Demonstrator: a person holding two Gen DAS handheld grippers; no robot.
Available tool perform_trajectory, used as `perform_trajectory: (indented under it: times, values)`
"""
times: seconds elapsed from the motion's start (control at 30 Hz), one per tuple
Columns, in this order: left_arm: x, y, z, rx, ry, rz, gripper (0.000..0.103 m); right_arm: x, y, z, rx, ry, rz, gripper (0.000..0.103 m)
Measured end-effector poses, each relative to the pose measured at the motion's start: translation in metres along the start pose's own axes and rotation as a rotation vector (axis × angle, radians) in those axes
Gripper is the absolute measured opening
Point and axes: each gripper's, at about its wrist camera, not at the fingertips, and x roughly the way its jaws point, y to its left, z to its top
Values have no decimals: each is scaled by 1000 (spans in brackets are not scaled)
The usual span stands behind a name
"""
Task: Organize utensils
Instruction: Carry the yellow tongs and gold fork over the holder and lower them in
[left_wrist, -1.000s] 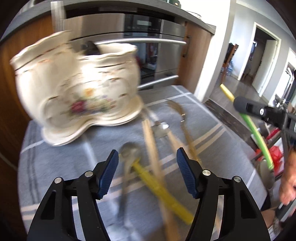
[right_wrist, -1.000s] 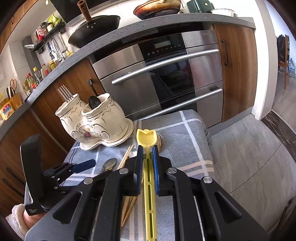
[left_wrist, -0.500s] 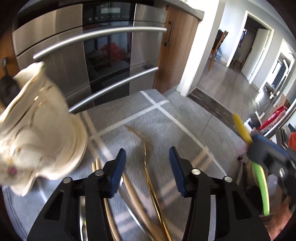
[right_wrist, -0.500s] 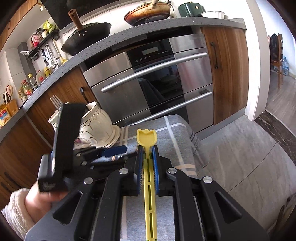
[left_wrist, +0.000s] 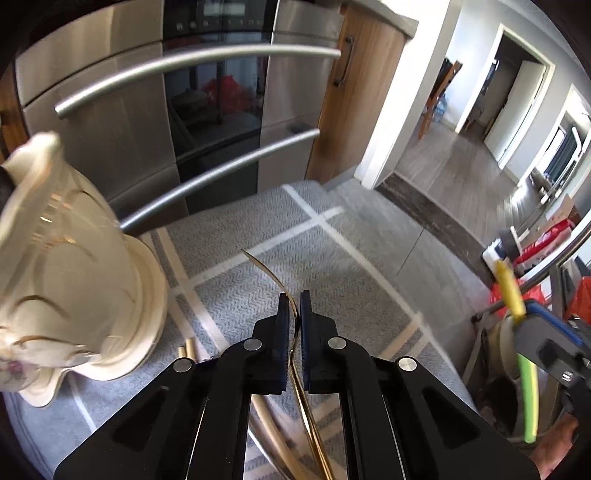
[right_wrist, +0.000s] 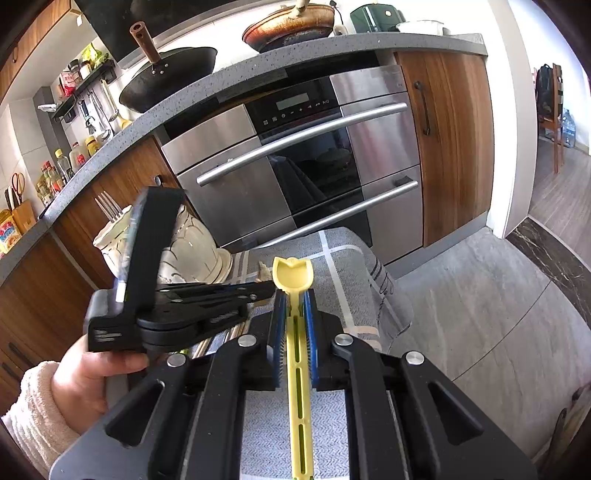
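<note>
In the left wrist view my left gripper (left_wrist: 294, 295) is closing its jaws, and the blue pads press on the neck of a gold fork (left_wrist: 267, 271). The fork's tines curve out ahead over the grey checked cloth (left_wrist: 258, 229). A cream ceramic utensil holder (left_wrist: 66, 295) stands just to the left. In the right wrist view my right gripper (right_wrist: 294, 295) is shut on a yellow plastic utensil (right_wrist: 293, 273) with a slotted handle. The left gripper (right_wrist: 264, 287) lies just left of it, in front of the holder (right_wrist: 192, 251), which has fork tines (right_wrist: 109, 206) sticking up.
Wooden chopsticks (left_wrist: 188, 349) lie on the cloth beside the holder's base. A steel oven front (right_wrist: 306, 166) with bar handles stands close behind the table. The cloth's right edge drops to the tiled floor (right_wrist: 480, 295). A hand (right_wrist: 92, 376) in a fluffy sleeve holds the left gripper.
My left gripper slid right, away from the holder and off the spoon and chopsticks, to the gold fork and closed on it. The right gripper kept its grip on the yellow utensil.
</note>
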Motion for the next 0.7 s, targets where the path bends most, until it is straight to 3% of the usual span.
perform_trajectory:
  times: [0.33,0.7]
  values:
    - [-85,-10,-11,20,-166,-53,5,-5,10,-2,11,-28,-13,10]
    - [-183,-1,-48,24,-343,-86,3,-5,49,-2,-33,-94,28,10]
